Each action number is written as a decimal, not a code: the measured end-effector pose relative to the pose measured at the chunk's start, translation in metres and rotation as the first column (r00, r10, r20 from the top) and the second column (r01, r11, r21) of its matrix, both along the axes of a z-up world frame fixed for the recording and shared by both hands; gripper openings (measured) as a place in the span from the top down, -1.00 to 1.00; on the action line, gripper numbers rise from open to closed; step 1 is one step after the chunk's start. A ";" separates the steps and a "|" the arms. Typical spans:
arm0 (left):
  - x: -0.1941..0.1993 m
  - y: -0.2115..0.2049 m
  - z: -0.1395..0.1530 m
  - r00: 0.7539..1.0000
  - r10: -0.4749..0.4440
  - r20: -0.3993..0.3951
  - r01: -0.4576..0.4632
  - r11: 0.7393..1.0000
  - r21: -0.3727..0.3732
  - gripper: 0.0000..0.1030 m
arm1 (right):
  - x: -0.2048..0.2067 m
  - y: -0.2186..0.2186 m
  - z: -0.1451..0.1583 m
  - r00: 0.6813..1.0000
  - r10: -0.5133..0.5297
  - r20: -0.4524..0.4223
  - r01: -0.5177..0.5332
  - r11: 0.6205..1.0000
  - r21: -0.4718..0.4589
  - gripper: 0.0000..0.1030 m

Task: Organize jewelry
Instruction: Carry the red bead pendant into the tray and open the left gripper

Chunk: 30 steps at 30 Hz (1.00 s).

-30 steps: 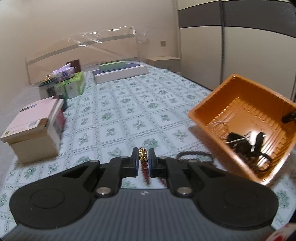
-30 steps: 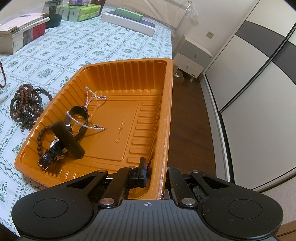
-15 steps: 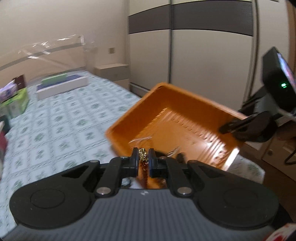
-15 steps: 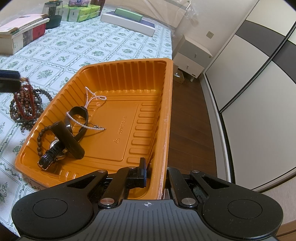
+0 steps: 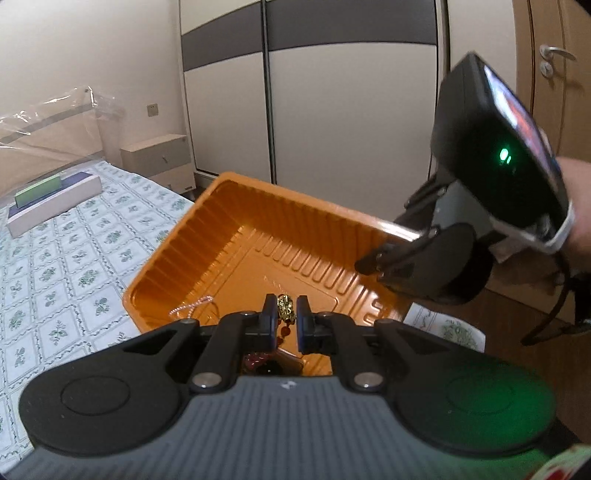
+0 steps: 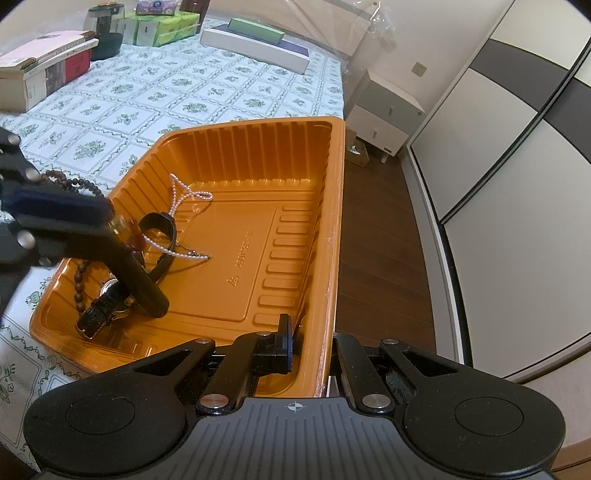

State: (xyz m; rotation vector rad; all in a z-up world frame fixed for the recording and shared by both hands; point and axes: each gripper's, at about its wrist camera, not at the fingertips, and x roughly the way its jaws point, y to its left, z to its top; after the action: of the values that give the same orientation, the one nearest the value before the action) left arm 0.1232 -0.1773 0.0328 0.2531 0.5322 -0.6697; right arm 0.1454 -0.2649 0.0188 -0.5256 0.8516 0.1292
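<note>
An orange plastic tray [image 6: 295,155] lies at the bed's corner; it also shows in the left wrist view [image 5: 229,236]. In it lie a pearl necklace [image 6: 184,195], a black watch [image 6: 110,306] and a brown bead string [image 6: 79,277]. My left gripper [image 5: 285,317] is shut on a red bead bracelet with a gold charm [image 5: 285,314], held over the tray's near end; it shows at the left of the right wrist view [image 6: 110,218]. My right gripper [image 6: 308,336] is shut on the tray's rim, also seen in the left wrist view [image 5: 373,262].
A dark bead necklace [image 6: 70,181] lies on the floral sheet left of the tray. Books [image 6: 44,70], green tissue packs [image 6: 162,27] and a flat white box [image 6: 255,48] sit further back. A nightstand [image 6: 384,110] and wardrobe doors [image 5: 351,110] stand beyond the bed.
My left gripper has swung right with the red bracelet and now hangs it over the tray. My right gripper has kept its hold on the tray rim.
</note>
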 end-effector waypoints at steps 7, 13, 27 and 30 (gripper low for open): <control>0.014 -0.003 -0.012 1.000 -0.001 -0.017 0.002 1.000 0.015 0.83 | 0.000 0.000 0.000 1.000 0.000 0.000 0.000 1.000 0.002 0.92; 0.018 -0.004 -0.019 0.999 0.003 -0.040 -0.002 1.000 0.021 0.83 | 0.000 0.000 0.000 1.000 -0.001 0.000 0.001 1.000 0.002 0.92; 0.014 0.008 -0.008 0.998 0.040 -0.041 -0.042 0.998 -0.053 0.41 | 0.000 -0.002 -0.001 1.000 -0.002 0.002 0.002 1.000 0.006 0.92; 0.012 0.026 -0.003 0.995 0.096 -0.022 -0.097 0.994 -0.059 0.40 | 0.000 -0.002 -0.001 1.000 -0.004 0.002 0.004 1.000 0.008 0.92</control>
State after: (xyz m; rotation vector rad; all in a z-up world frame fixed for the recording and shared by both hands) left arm 0.1353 -0.1508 0.0295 0.1638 0.5389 -0.5934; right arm 0.1453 -0.2666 0.0176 -0.5167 0.8493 0.1282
